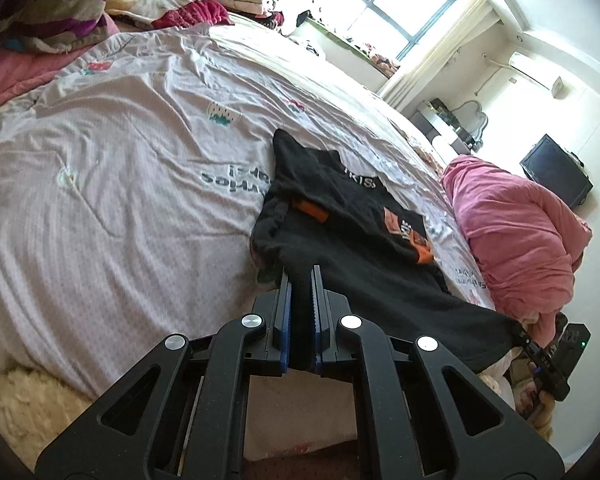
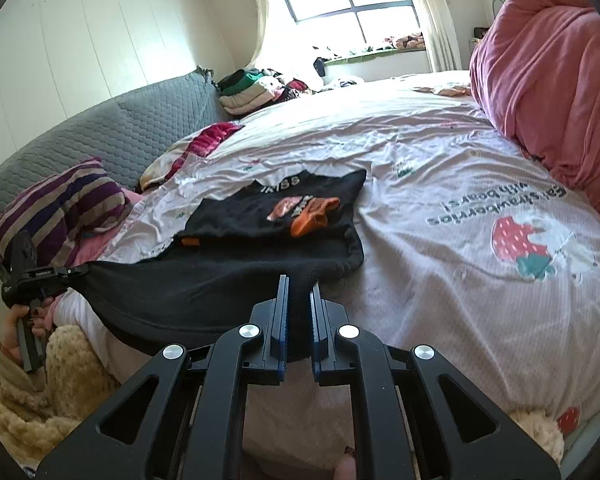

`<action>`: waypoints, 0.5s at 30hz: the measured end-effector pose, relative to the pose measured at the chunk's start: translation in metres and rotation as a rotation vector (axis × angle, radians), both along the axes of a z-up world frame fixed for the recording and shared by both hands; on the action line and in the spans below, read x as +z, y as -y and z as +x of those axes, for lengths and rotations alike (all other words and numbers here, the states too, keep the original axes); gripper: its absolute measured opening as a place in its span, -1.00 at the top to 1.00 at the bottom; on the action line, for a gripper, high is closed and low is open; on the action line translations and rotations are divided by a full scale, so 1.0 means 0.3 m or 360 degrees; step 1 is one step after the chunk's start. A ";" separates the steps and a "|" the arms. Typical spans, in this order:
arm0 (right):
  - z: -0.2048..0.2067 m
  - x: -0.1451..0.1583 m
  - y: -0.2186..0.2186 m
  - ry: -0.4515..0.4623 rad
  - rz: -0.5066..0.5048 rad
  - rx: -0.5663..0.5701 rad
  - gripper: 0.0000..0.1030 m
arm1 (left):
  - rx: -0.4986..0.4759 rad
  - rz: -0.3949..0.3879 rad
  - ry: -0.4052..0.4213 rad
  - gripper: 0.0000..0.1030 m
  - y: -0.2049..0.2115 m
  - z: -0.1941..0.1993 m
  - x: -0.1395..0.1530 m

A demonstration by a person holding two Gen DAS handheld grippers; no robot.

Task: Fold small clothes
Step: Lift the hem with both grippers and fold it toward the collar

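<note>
A small black garment point(image 1: 364, 240) with orange print lies on the pale bed sheet point(image 1: 120, 152); it also shows in the right wrist view point(image 2: 260, 240). My left gripper point(image 1: 300, 276) is shut on one corner of its near hem. My right gripper point(image 2: 300, 284) is shut on the other near corner. The hem is stretched between them over the bed's edge. The right gripper also shows at the far right of the left wrist view point(image 1: 518, 330), and the left gripper at the far left of the right wrist view point(image 2: 82, 270).
A pink duvet bundle point(image 2: 548, 72) lies at the right side of the bed. Striped pillows point(image 2: 60, 208) and a grey headboard point(image 2: 100, 132) are at the left. A pile of folded clothes point(image 2: 252, 92) sits at the far end by the window.
</note>
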State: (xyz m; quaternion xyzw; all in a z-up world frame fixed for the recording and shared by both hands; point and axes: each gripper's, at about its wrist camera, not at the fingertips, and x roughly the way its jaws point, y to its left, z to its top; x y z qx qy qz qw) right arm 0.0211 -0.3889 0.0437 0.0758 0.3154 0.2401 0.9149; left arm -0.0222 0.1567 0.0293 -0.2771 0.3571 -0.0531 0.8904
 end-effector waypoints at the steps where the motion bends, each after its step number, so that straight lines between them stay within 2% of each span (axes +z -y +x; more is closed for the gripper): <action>1: 0.007 0.007 -0.002 0.0012 0.0001 -0.0003 0.85 | 0.0005 -0.0002 0.0005 0.95 -0.002 0.006 0.001; 15: 0.093 0.077 -0.036 0.0106 -0.0022 -0.0038 0.85 | 0.0043 0.0051 0.0055 0.95 -0.013 0.081 0.046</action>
